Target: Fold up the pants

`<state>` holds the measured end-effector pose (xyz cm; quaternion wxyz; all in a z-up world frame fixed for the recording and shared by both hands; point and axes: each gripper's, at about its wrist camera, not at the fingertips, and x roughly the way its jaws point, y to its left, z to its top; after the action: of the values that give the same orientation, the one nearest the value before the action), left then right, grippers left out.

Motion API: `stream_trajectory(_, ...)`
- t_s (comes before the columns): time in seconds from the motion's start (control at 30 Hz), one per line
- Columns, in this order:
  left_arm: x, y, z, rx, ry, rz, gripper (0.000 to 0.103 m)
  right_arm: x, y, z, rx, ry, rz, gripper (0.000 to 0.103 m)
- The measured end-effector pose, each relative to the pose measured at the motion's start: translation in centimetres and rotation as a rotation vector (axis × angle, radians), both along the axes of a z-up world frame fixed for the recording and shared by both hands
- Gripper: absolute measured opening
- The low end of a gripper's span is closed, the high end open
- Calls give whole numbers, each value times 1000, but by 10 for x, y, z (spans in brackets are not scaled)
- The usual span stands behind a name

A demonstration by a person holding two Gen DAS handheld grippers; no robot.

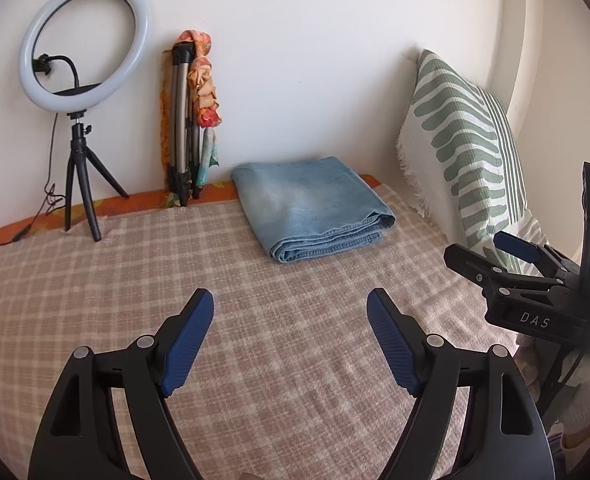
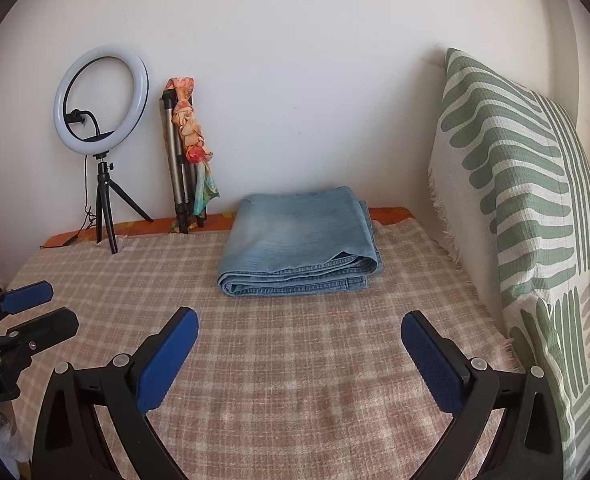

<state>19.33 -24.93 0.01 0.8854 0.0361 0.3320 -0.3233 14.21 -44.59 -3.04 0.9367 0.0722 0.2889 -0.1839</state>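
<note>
Light blue denim pants point(image 1: 311, 210) point(image 2: 299, 240) lie folded into a thick rectangle near the far edge of the checked blanket point(image 1: 255, 320) point(image 2: 295, 360). My left gripper point(image 1: 291, 300) hovers over the blanket well short of the pants, its blue pads apart with nothing between them. My right gripper point(image 2: 299, 320) is likewise back from the pants, jaws wide and empty. Each gripper shows in the other's view: the right gripper point(image 1: 491, 252) at the right edge, the left gripper point(image 2: 59, 304) at the left edge.
A ring light on a small tripod point(image 1: 83, 80) point(image 2: 101, 100) stands at the back left. A folded tripod wrapped in a patterned scarf point(image 1: 191, 120) point(image 2: 187, 152) leans on the wall. A green-and-white cushion point(image 1: 467, 140) point(image 2: 527, 200) borders the right side.
</note>
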Motion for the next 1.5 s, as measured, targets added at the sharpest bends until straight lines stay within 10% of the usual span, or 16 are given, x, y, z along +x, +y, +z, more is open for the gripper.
stream_trajectory(1.5, -18, 18, -20, 88, -75, 76, 86, -12, 34, -14, -49, -35, -25, 103)
